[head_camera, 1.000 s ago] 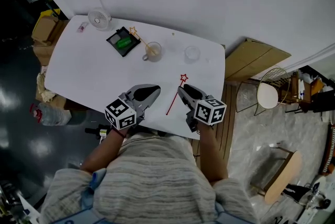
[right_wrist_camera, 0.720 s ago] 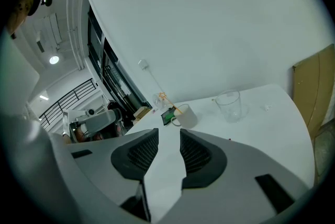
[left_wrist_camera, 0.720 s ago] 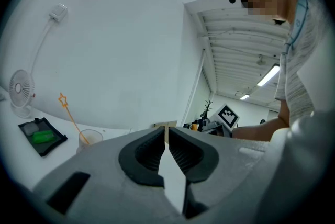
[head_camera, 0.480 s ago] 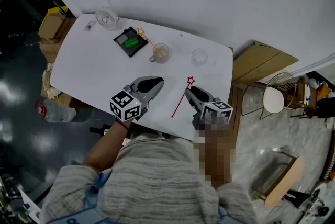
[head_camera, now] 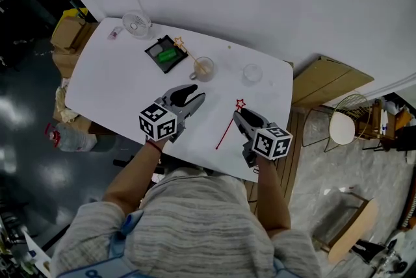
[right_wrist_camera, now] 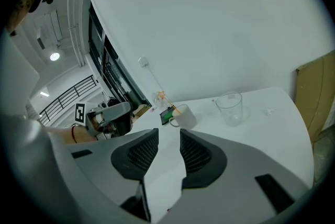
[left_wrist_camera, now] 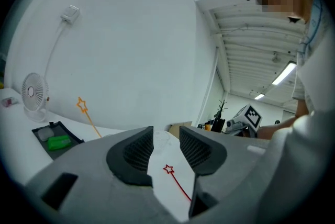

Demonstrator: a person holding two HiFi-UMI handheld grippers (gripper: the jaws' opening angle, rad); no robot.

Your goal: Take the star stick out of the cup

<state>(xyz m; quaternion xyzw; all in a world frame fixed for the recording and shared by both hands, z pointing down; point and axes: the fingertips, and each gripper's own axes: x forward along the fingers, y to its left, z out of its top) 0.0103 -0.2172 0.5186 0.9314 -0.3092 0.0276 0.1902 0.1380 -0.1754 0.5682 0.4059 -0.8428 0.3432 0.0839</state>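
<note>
An orange star stick (head_camera: 185, 51) leans out of a pale mug (head_camera: 204, 69) at the back of the white table (head_camera: 117, 85); the right gripper view shows the mug (right_wrist_camera: 183, 116) too. A red star stick (head_camera: 227, 128) lies flat on the table between the grippers, and its star (left_wrist_camera: 168, 169) shows past the left jaws. My left gripper (head_camera: 195, 95) hovers short of the mug, its jaws opening with nothing between them. My right gripper (head_camera: 238, 115) is open and empty, just right of the red stick.
A clear glass (head_camera: 252, 74) stands right of the mug. Left of the mug lies a black tray (head_camera: 158, 49) holding a green item, with a small white fan (head_camera: 136, 25) beyond it. Cardboard boxes (head_camera: 328, 78) stand off the table's right end.
The left gripper has moved a little farther onto the table toward the mug. The right gripper stays beside the red stick, which has not moved.
</note>
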